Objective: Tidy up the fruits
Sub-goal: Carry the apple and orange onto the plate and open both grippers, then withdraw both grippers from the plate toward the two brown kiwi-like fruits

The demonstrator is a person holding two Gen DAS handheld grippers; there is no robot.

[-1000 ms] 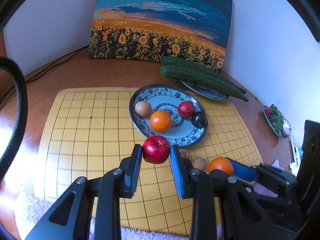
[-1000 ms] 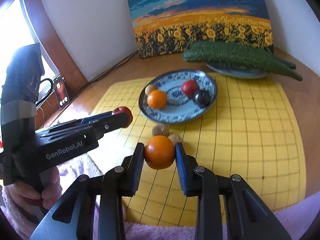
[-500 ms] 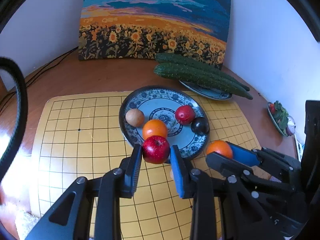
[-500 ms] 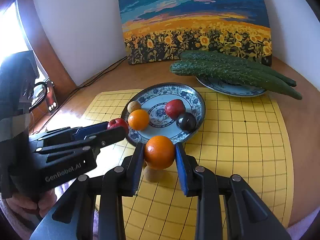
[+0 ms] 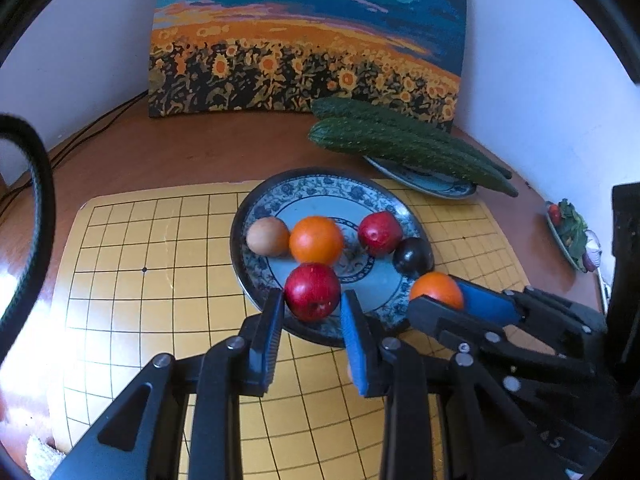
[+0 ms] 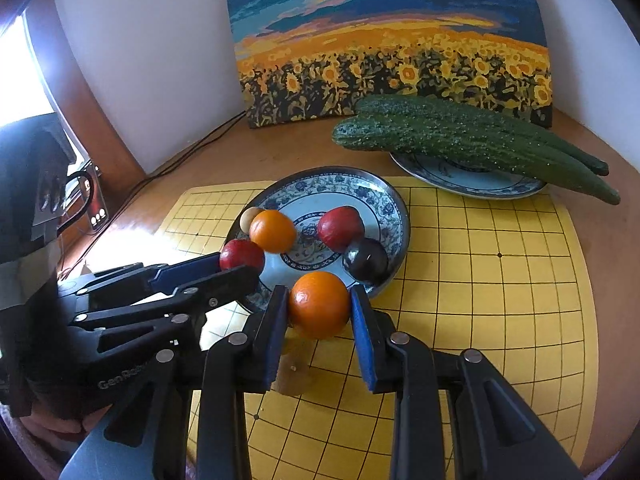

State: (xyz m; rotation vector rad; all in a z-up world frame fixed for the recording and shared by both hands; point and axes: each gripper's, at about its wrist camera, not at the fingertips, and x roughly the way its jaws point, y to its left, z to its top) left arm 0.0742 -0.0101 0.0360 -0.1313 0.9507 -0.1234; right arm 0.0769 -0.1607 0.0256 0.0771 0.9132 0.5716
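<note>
My left gripper (image 5: 313, 312) is shut on a red apple (image 5: 313, 292) and holds it over the near rim of the blue patterned plate (image 5: 320, 188). My right gripper (image 6: 320, 312) is shut on an orange (image 6: 319, 305) just above the plate's near edge (image 6: 396, 252). The plate holds an orange (image 5: 316, 239), a red apple (image 5: 379, 233), a dark plum (image 5: 413, 257) and a tan round fruit (image 5: 267, 236). Each gripper shows in the other's view: the right one (image 5: 436, 296) and the left one (image 6: 240, 260).
The plate sits on a yellow grid mat (image 5: 140, 280) on a wooden table. Behind it, long cucumbers (image 5: 400, 144) lie on a second plate (image 5: 432, 184) before a sunflower painting (image 5: 304, 40). A tan fruit (image 6: 294, 372) lies on the mat under my right gripper. A small dish (image 5: 568, 236) stands far right.
Both grippers have moved forward with their fruit, from over the mat in front of the plate to over the plate's near rim.
</note>
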